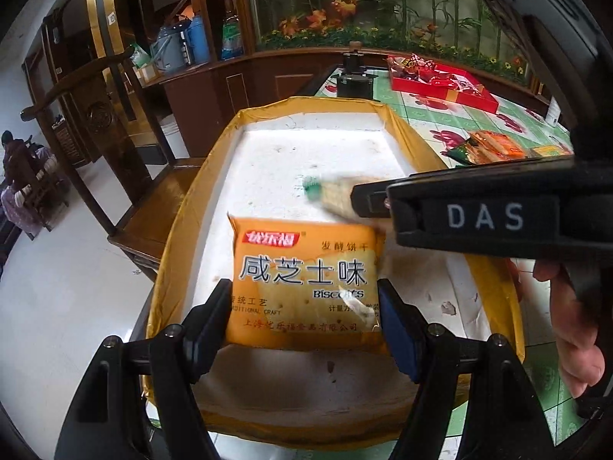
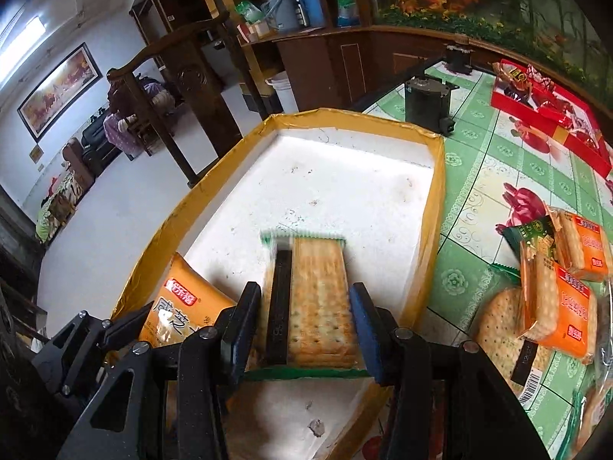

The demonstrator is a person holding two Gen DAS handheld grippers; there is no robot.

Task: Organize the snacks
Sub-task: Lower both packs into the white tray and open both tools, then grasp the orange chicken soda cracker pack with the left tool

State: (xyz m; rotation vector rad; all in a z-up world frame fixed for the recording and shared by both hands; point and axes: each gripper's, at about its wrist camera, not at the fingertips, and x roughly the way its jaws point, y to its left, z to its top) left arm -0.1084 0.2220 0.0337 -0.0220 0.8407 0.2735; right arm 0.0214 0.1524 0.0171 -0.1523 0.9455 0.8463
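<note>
Orange foil up close: the left gripper (image 1: pixel 304 306) has its blue pads on either side of the orange biscuit packet (image 1: pixel 302 280), clamped on its lower edges, and the packet hangs flat-faced over the near end of the white foam tray (image 1: pixel 268 176). I judge it is held low and level so it can be laid down flat, not dropped on edge.

Over to the right gripper (image 2: pixel 306 329), and it is loaded too: jaws closed narrow on a green-edged cracker pack (image 2: pixel 318 303), the clear film showing the crackers, the pack's far end sticking out past the fingertips over the tray floor (a bit blurred out there, so it looks to be on the move). In the left wrist view that same gripper reaches in from the right, just beyond and above the orange packet, with the two packs near each other but not touching as far as I can tell.

Both snacks sit inside the tray's yellow-taped rim (image 2: pixel 435 207), side by side, which suggests a neat row is the plan.

Further out on the green patterned tablecloth (image 2: pixel 479 161), more cracker packs (image 2: pixel 567 299) wait in a loose pile to the right. Beyond them, a red gift box (image 2: pixel 551 134) of sweets stands well apart.
</note>
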